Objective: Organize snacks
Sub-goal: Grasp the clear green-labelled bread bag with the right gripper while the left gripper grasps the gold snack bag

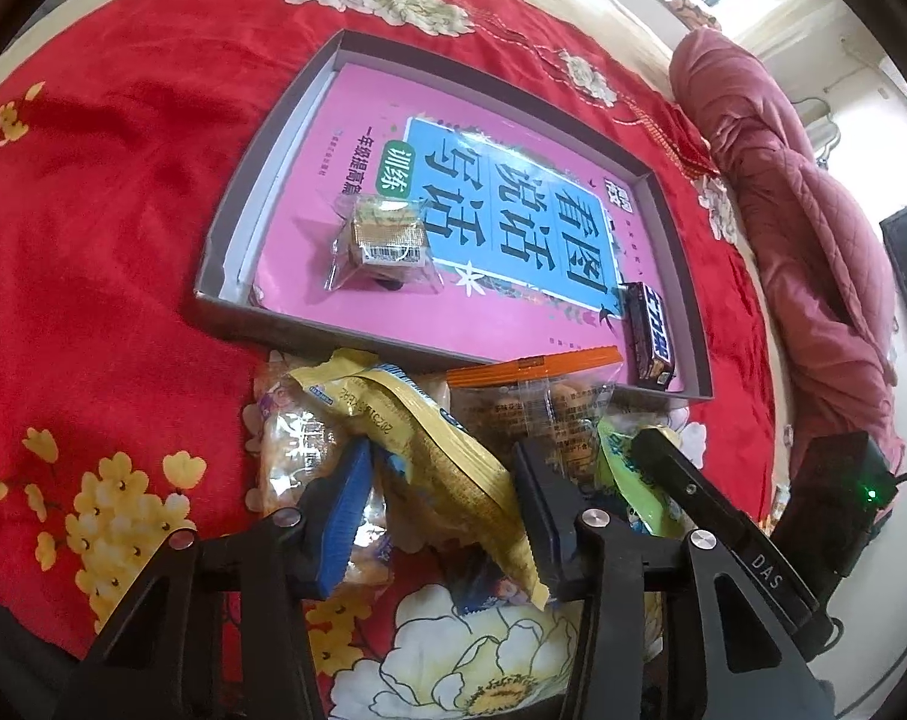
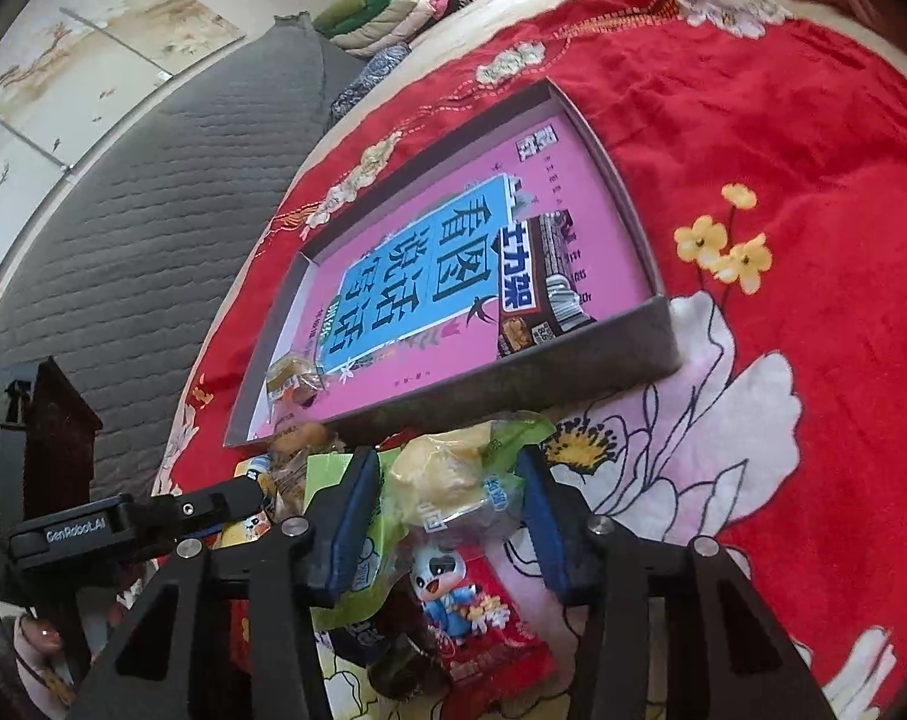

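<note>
Crinkly light packets: our left gripper (image 1: 447, 516) pinches the yellow pack (image 1: 453, 468) mid-body, right gripper (image 2: 447, 516) clamps the puffy green pack (image 2: 453, 480).

A bed covered by a red blanket (image 1: 141, 192) printed with yellow and white flowers carries everything here. A shallow grey box lid (image 1: 669, 276) lies flat on the blanket, its floor lined by a pink book cover with blue lettering. Just beside the lid's near wall, a loose heap of snack packets (image 1: 429, 438) rests on the blanket, among them a yellow wrapper, a clear bag with an orange strip, a green packet (image 2: 345, 516) and a red packet (image 2: 489, 630). A dark pink quilt (image 1: 813, 228) lies bunched along the bed's far edge.
</note>
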Demonstrator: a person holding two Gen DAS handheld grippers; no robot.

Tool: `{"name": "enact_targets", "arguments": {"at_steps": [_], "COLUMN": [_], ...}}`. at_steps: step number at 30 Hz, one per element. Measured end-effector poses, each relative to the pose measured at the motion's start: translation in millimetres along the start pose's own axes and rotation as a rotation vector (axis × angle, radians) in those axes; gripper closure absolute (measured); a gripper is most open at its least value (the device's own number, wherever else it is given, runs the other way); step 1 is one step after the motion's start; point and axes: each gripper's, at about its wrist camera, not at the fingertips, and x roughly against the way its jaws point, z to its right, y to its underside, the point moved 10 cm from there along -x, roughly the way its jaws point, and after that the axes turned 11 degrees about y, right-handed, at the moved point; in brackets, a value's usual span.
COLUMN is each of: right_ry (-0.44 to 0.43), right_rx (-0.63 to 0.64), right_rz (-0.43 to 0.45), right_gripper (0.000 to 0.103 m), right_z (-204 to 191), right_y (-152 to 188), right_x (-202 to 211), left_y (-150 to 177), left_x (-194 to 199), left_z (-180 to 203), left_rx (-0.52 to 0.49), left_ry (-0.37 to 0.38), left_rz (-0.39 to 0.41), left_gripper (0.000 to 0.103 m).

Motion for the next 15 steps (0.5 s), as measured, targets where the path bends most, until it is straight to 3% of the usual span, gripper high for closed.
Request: {"name": "enact_targets", "arguments": {"at_steps": [4, 15], "right_ry": [0.018, 0.04], "right_rx": [0.018, 0.038], "right_rz": [0.049, 0.1], "right_gripper": [0.056, 0.058], "right_z": [0.2, 3.3], "right_y": [-4.5, -10.5], "right_x": [11.7, 23.4], "left_y": [4.0, 4.4], "left_x": [2.4, 17.7], "left_z": [-0.1, 2.6], "left_rx": [-0.014, -0.05], "left_ry": [0.013, 0.018], "left_rz": [-0.011, 0.001], "left_gripper": [0.067, 0.069]}}
